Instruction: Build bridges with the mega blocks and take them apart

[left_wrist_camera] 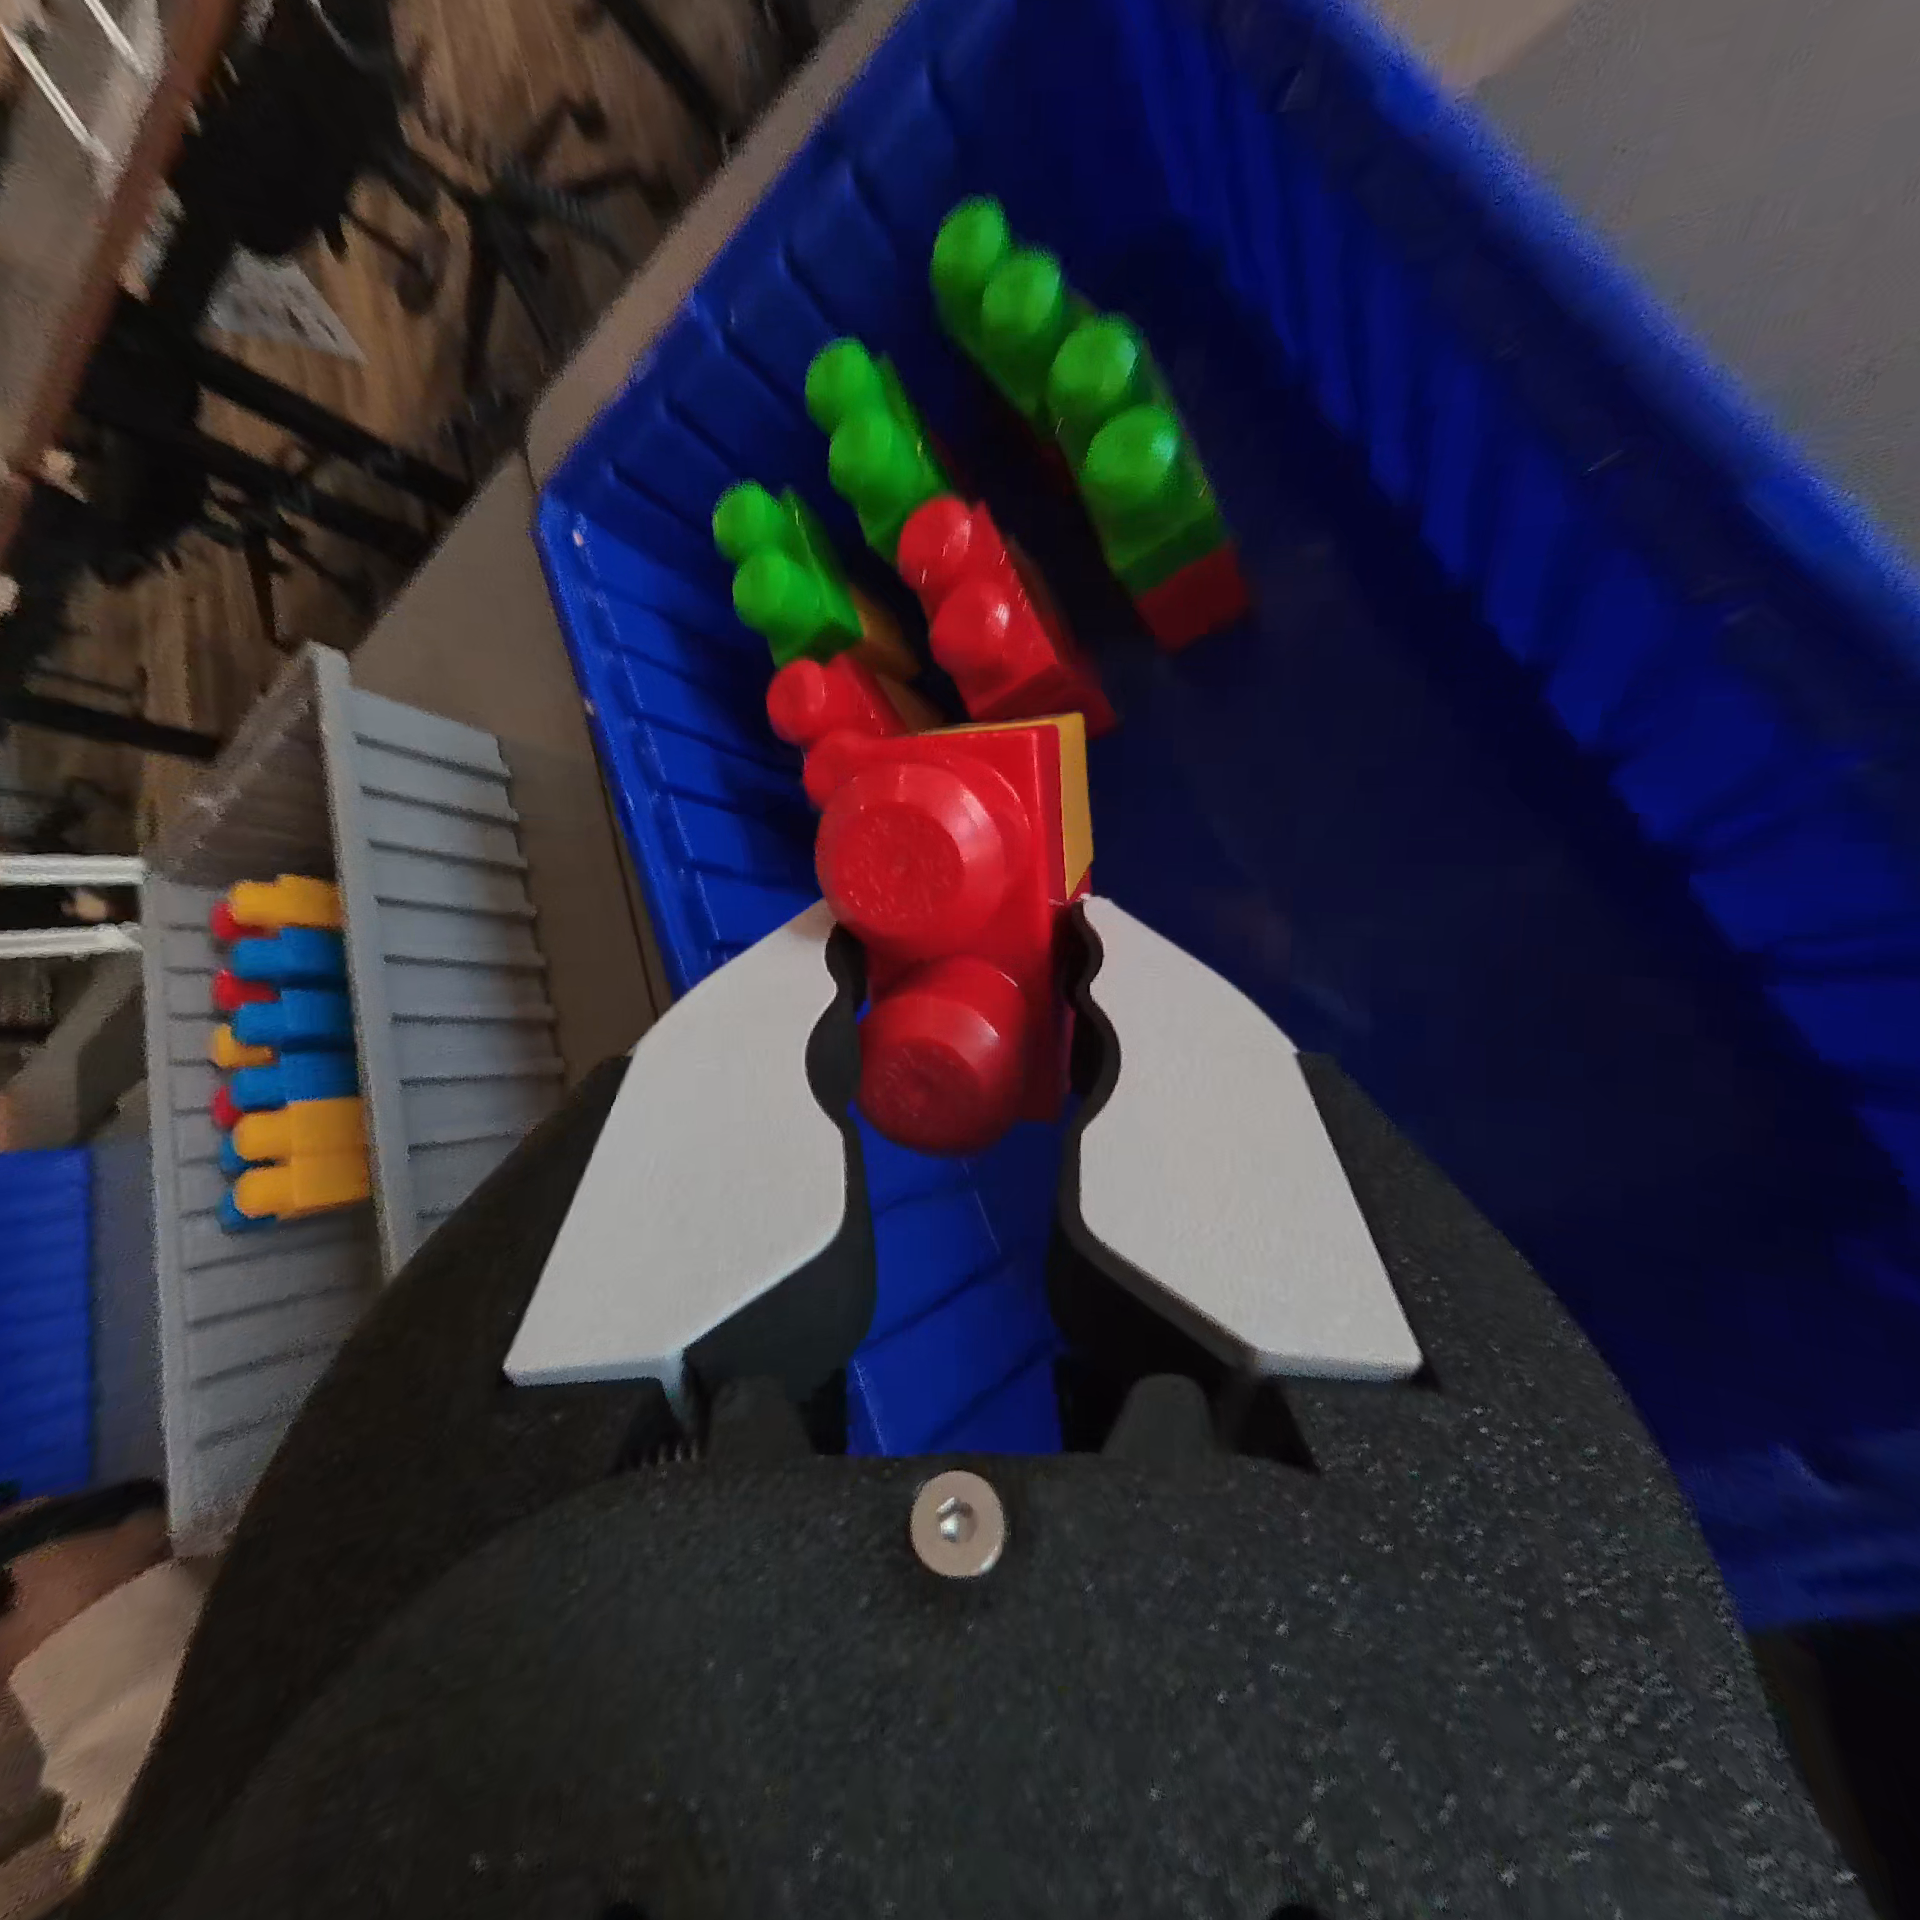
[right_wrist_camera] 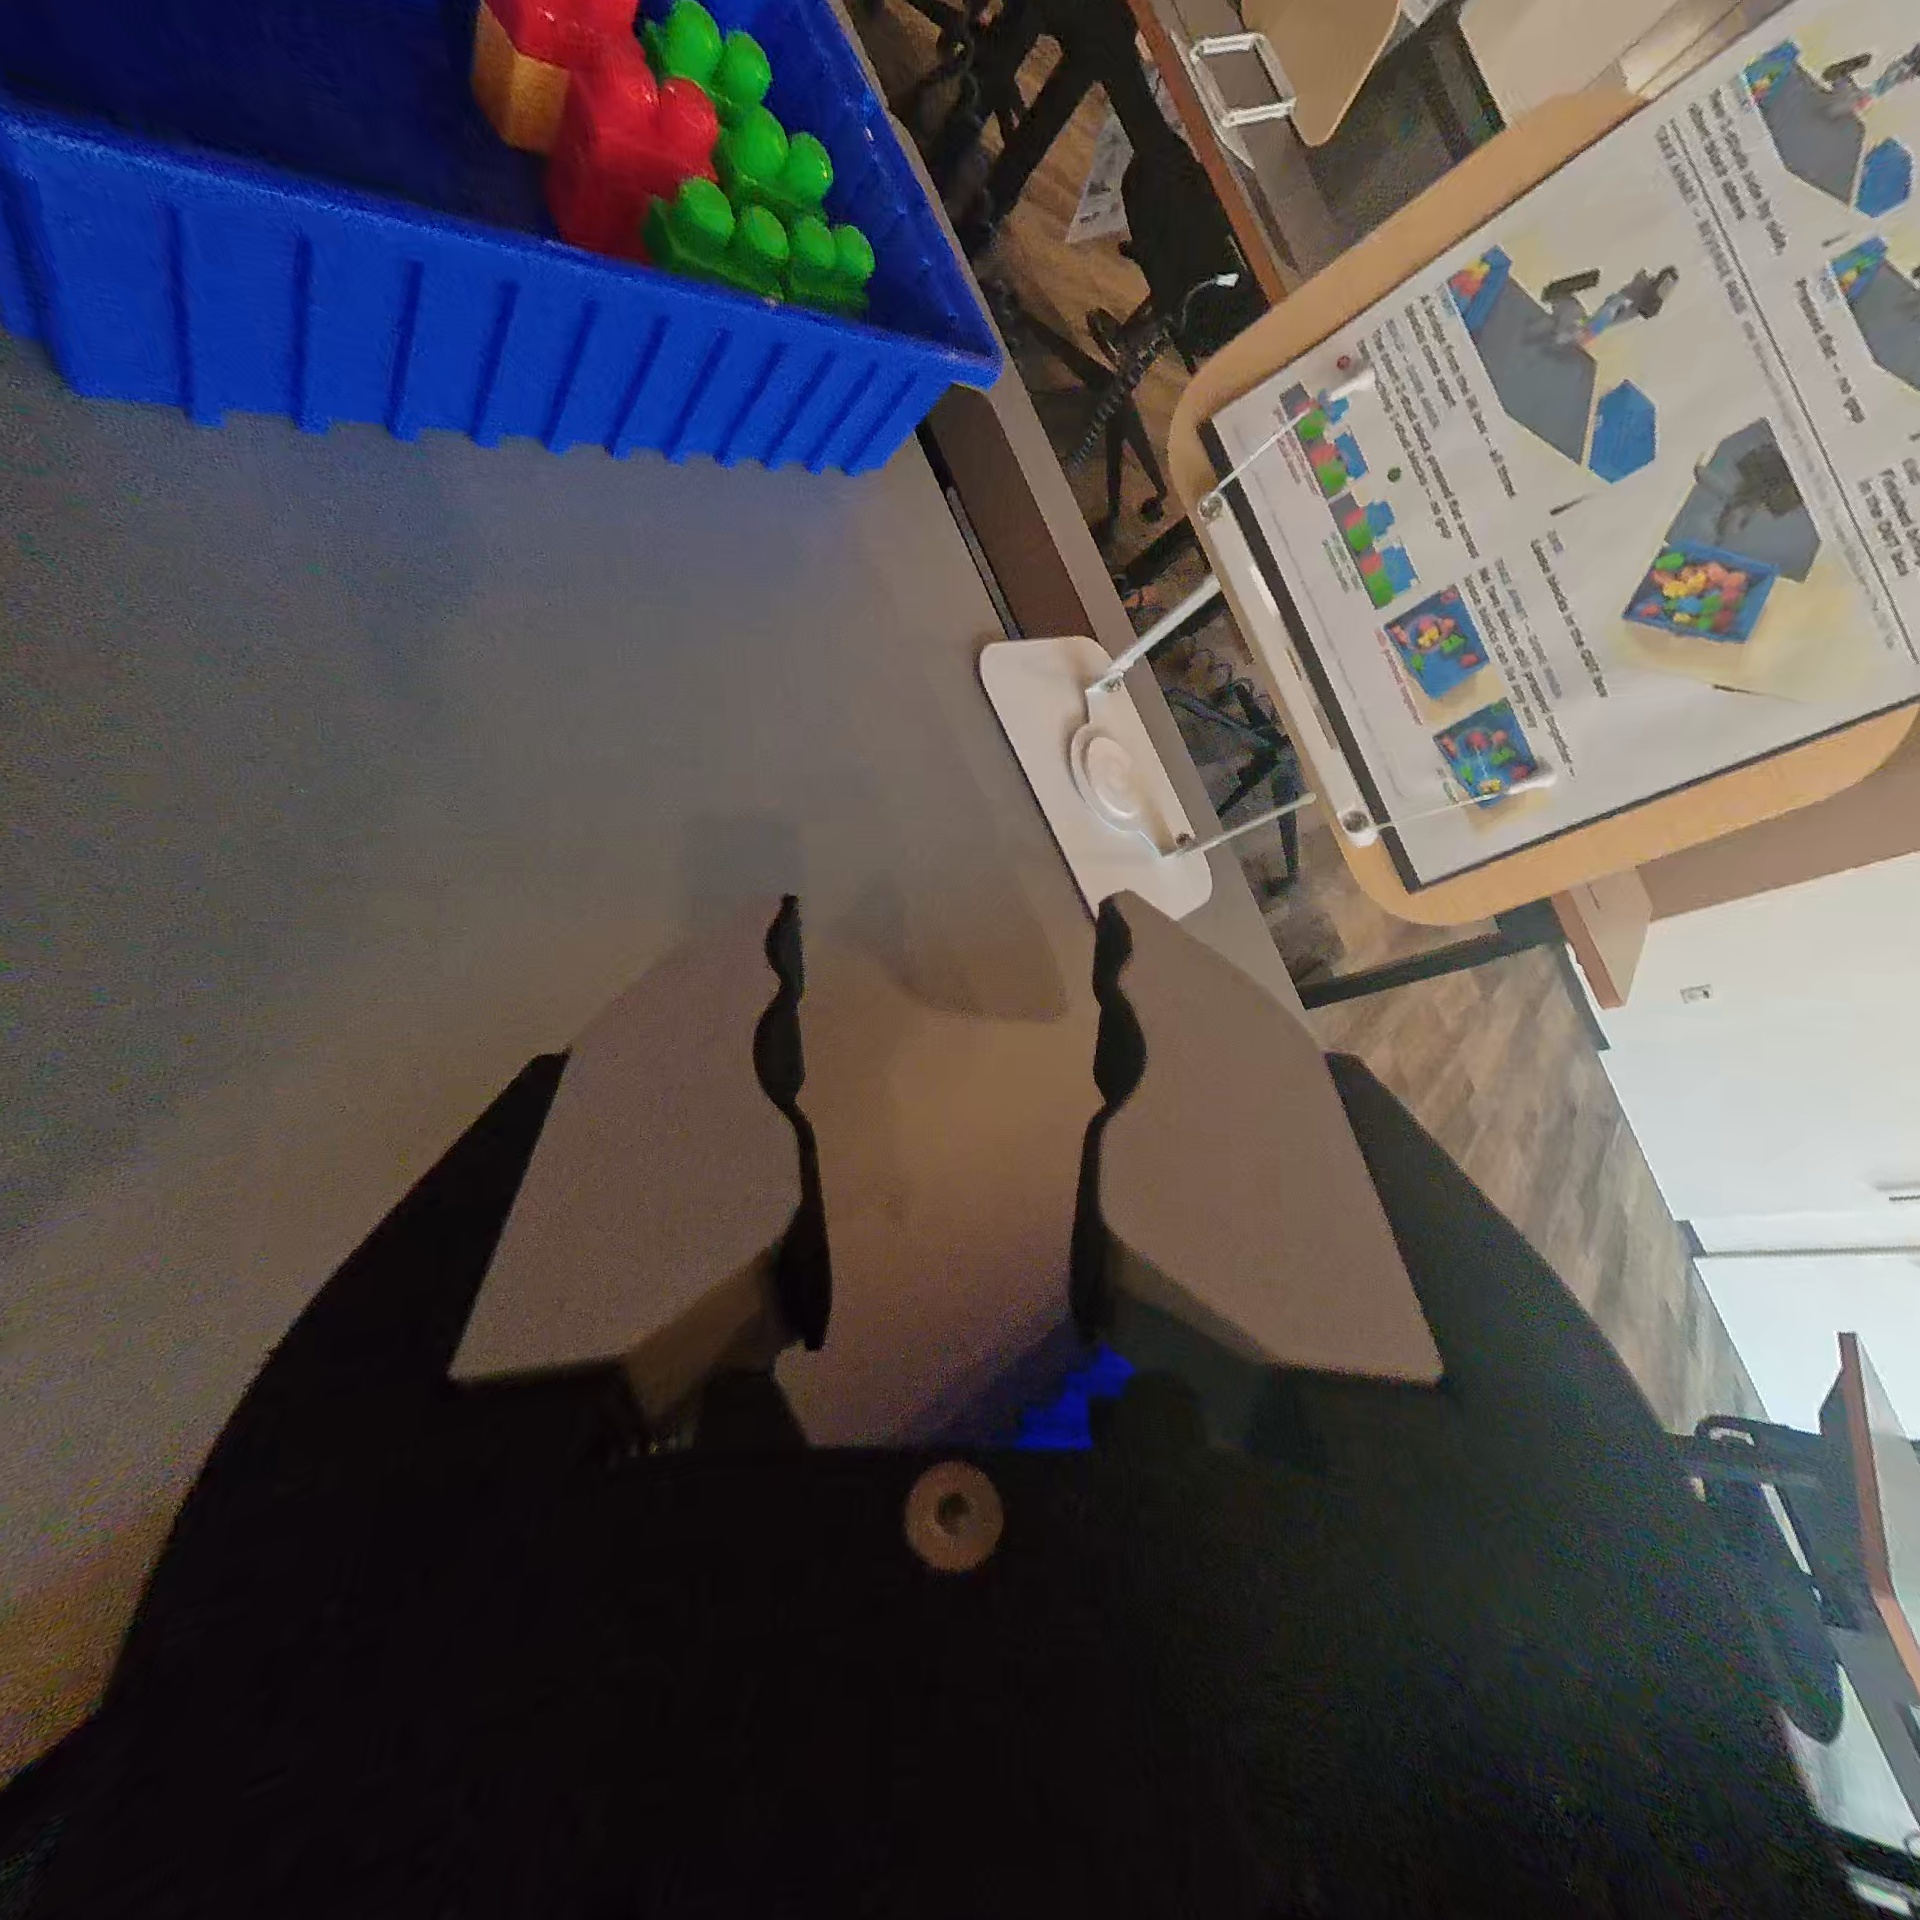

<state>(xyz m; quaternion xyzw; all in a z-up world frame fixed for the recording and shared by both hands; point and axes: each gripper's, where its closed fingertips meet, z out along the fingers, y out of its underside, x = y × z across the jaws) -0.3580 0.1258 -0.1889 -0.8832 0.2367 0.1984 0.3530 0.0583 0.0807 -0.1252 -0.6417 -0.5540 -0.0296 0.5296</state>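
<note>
Blue bin: green blocks and red blocks lying loose inside.
Grey bin: yellow, blue and red blocks.
Left gripper: clamped on a red two-stud block over the blue bin.
Right gripper: parted, nothing between, above the grey worktop.
Room: instruction sheet propped on a stand, wood floor.

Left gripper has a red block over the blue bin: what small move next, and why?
Probably lower it a little and open the jaws. The left gripper grips the red block above the blue bin, where green blocks already lie; the right gripper is open, empty.
</note>
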